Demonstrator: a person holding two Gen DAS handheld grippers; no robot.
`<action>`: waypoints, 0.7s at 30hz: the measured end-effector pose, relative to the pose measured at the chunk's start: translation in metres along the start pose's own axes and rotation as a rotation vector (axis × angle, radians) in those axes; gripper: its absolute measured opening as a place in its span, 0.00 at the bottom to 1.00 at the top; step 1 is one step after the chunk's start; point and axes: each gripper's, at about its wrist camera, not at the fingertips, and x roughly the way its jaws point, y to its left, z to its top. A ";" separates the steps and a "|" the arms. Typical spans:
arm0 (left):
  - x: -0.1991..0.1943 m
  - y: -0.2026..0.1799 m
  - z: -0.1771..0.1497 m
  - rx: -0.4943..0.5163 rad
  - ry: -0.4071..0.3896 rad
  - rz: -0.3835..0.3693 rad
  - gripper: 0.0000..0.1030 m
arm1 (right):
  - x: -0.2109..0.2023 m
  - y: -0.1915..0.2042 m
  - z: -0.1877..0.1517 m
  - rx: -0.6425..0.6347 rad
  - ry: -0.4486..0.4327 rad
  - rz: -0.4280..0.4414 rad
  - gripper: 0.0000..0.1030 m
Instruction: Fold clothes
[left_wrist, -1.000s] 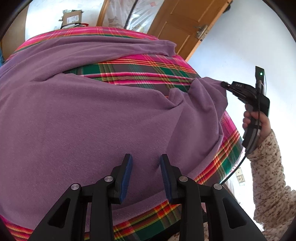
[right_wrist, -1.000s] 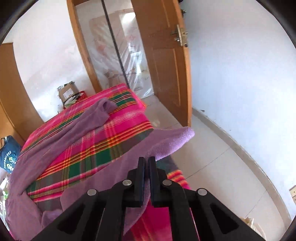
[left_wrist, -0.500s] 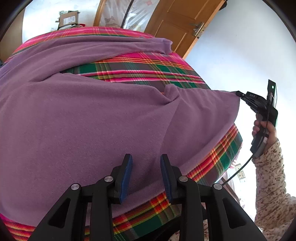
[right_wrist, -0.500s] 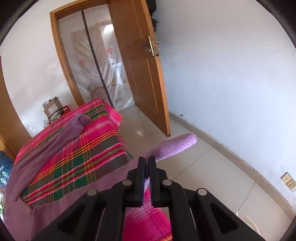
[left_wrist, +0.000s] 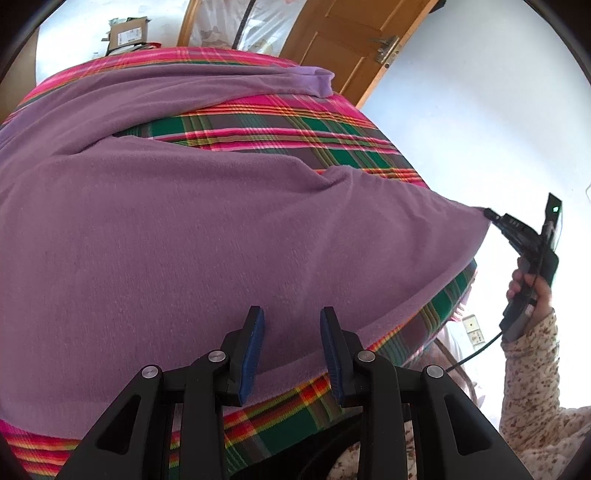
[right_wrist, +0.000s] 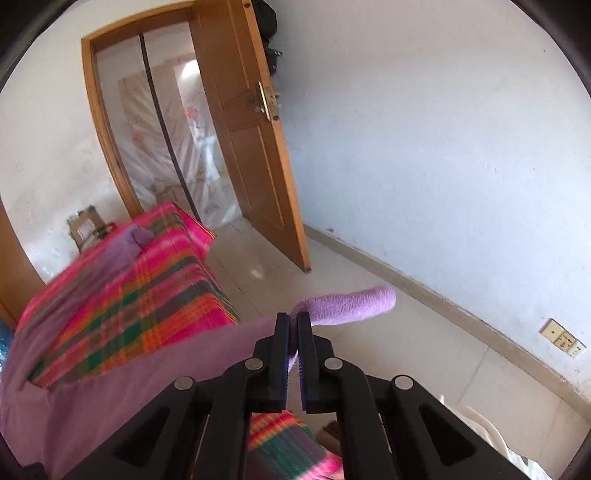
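Purple garment (left_wrist: 207, 229) is spread mostly flat over the plaid bed (left_wrist: 280, 129), one sleeve laid out toward 12 o'clock; no fold is seen in it. Left hand-held gripper (left_wrist: 291, 332) is held above the near hem at 6 o'clock, jaws apart, nothing gripped. At 3 o'clock the right hand-held gripper (right_wrist: 293, 332) is clamped on the other sleeve's cuff, pulled taut past the bed edge; all folding is judged still outstanding.

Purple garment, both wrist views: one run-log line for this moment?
right tool: shut on purple garment edge, stretched past plaid bed | left tool: open above it | fold: not begun
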 end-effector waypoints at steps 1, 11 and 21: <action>0.000 0.000 -0.001 0.002 0.002 -0.002 0.31 | 0.003 -0.006 -0.004 0.007 0.024 -0.010 0.04; -0.002 -0.009 -0.009 0.028 0.027 -0.026 0.31 | 0.005 -0.033 -0.025 0.075 0.069 -0.027 0.04; -0.004 -0.007 -0.010 0.031 0.036 -0.068 0.31 | 0.014 -0.053 -0.042 0.117 0.135 -0.060 0.04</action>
